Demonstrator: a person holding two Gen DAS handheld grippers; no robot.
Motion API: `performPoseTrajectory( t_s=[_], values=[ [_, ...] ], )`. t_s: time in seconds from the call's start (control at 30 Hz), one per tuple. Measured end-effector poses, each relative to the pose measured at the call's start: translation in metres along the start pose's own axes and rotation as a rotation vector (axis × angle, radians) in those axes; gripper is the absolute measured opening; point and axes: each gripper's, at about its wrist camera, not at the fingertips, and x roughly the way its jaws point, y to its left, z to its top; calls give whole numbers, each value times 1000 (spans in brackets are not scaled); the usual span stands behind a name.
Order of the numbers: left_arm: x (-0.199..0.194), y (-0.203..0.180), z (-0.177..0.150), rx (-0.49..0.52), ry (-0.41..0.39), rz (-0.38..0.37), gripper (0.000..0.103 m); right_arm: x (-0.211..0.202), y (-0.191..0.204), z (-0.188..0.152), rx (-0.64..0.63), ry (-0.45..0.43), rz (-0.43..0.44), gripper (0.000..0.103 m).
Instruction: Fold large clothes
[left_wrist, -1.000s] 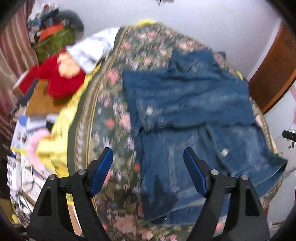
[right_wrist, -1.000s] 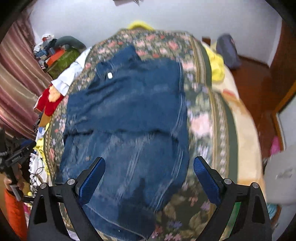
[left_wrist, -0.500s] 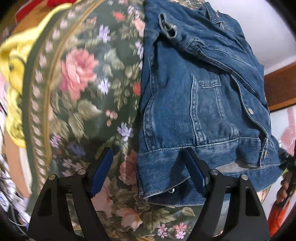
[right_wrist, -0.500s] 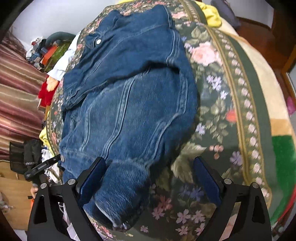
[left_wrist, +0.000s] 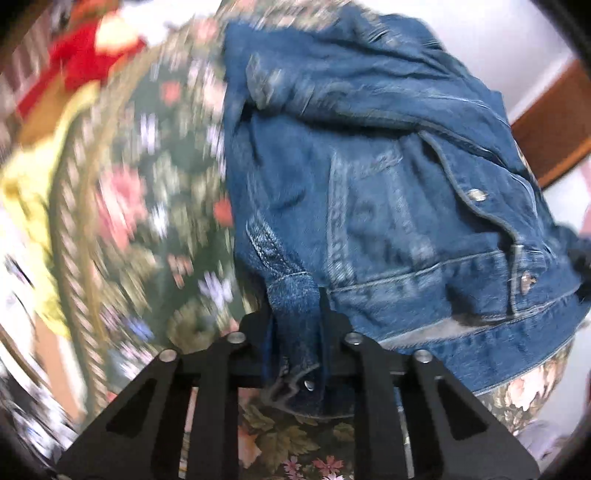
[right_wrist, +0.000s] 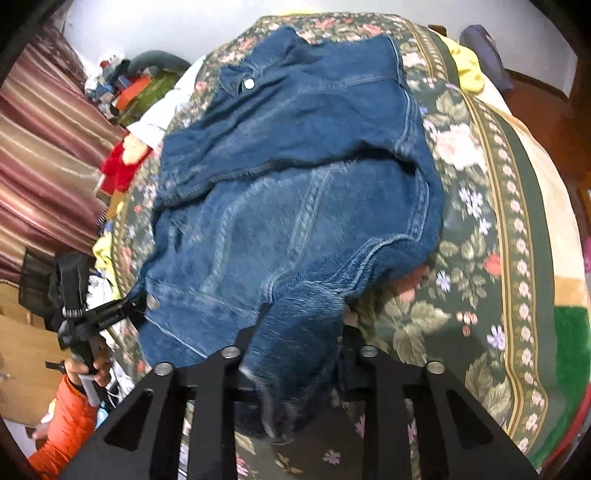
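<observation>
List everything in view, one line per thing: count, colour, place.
denim jacket: one, blue, spread on the blanket, near hem bunched.
floral blanket: one, dark green with pink flowers, covering the bed.
yellow cloth: one, at the bed's far right edge.
red plush toy: one, left of the bed.
striped curtain: one, maroon and tan, far left.
orange sleeve: one, bottom left of the right wrist view.
left gripper: one, black, fingers just closed on the jacket's hem corner.
right gripper: one, black, fingers just closed on the hem's other end.

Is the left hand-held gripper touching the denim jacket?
Touching. The left wrist view shows the left hand-held gripper, which has just been closing, pinching the denim jacket hem corner.
</observation>
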Motion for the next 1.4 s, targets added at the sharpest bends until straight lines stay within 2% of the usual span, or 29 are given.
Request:
performPoseTrajectory(
  t_s=[0.1,0.27,0.37,0.53,0.7,0.83,1.0,1.17,1.4],
  values=[
    [-29,-16,17,65,-110,43,15,-11,9,19,-34,-45,13,18],
    [-67,-22,58,67,-229,7,15,-21,28,52,-72,-119,18,17],
    [-79,-18,89,45,-272,-4,15,-25,31,79,-57,-158,27,16],
    [-79,-4,145,-14,-319,19,15,-30,23,134,-28,-235,9,16],
    [-57,17,198,-96,-349,27,15,-15,8,190,9,-276,-31,16],
    [-33,28,229,-152,-337,20,15,14,-8,234,58,-273,-44,16],
    [10,31,265,-174,-295,56,15,60,-29,274,116,-236,-55,16],
    [60,38,286,-184,-225,75,16,98,-52,288,135,-171,-48,16],
    [115,41,283,-137,-137,126,22,107,-69,296,75,-72,61,17]
  ],
)
